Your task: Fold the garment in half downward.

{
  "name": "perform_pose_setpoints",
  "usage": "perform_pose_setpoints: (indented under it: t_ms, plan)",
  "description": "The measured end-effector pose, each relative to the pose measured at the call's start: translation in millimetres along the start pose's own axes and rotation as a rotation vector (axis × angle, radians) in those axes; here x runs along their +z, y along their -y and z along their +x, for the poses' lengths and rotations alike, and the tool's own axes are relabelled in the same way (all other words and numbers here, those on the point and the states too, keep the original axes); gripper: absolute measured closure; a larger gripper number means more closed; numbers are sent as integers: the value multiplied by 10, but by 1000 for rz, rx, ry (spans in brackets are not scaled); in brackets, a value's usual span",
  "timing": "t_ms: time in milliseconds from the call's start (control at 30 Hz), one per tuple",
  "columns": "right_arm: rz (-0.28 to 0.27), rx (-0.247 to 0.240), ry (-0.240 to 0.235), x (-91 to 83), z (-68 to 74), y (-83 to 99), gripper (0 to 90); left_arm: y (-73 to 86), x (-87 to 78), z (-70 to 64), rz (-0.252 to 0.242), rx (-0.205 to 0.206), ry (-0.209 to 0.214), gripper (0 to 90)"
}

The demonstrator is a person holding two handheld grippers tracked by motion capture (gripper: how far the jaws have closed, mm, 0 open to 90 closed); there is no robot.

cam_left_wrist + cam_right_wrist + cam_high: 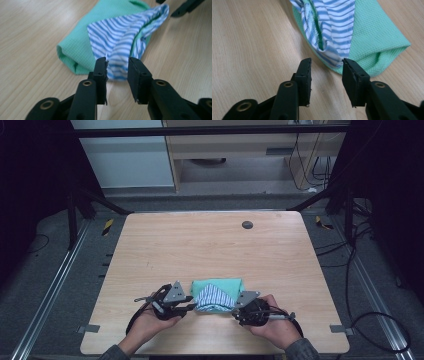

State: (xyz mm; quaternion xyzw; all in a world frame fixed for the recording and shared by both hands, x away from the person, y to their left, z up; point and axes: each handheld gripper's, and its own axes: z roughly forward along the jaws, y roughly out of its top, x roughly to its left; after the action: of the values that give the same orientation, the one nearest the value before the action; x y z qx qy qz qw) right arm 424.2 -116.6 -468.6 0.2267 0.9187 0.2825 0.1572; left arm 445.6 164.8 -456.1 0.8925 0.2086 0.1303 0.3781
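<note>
**Two handheld grippers poised at the ends of a folded cloth bundle**

A pale wooden table [215, 245] is seen from above. Near its front edge, at the centre, lies a small folded bundle of soft mint-green waffle-weave cloth [216, 288] with a blue-and-white striped fabric layer [214, 298] folded over its near side in a triangular flap.

A person's hands come in from the bottom edge, each holding a black two-jaw gripper. The left gripper [186, 309] sits just beside the bundle's left end. In the left gripper view, its jaws stand partly open, straddling the lower corner of the striped layer [120, 47]; the left jaw seems to touch the fabric edge, but nothing is clamped. The right gripper [235, 312] sits just beside the bundle's right end. In the right gripper view, its jaws are open wider, with the striped corner [329, 32] lying just beyond the tips, and hold nothing.

The cloth looks light, limp and not at all fragile. It will probably sag and unfold when lifted, and thin layers may slip apart. The best hold is likely the near corners, where the striped edge meets the green fold [372, 40], pinching all the layers together close to the tabletop.
</note>
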Motion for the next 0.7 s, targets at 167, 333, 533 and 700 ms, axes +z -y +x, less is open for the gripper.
perform_pose_setpoints:
  t_ms: [167,333,533,700]
  plan:
    - [-23,3,-4,16,16,-79,512,-118,125,-12,-15,16,21,694]
    - [-43,-17,-33,70,72,-177,549,-126,289,-105,49,53,43,733]
    - [-17,-29,-62,118,129,-135,549,-55,321,-177,80,58,78,738]
    - [-37,33,-37,54,37,-42,401,22,172,-126,28,1,10,500]
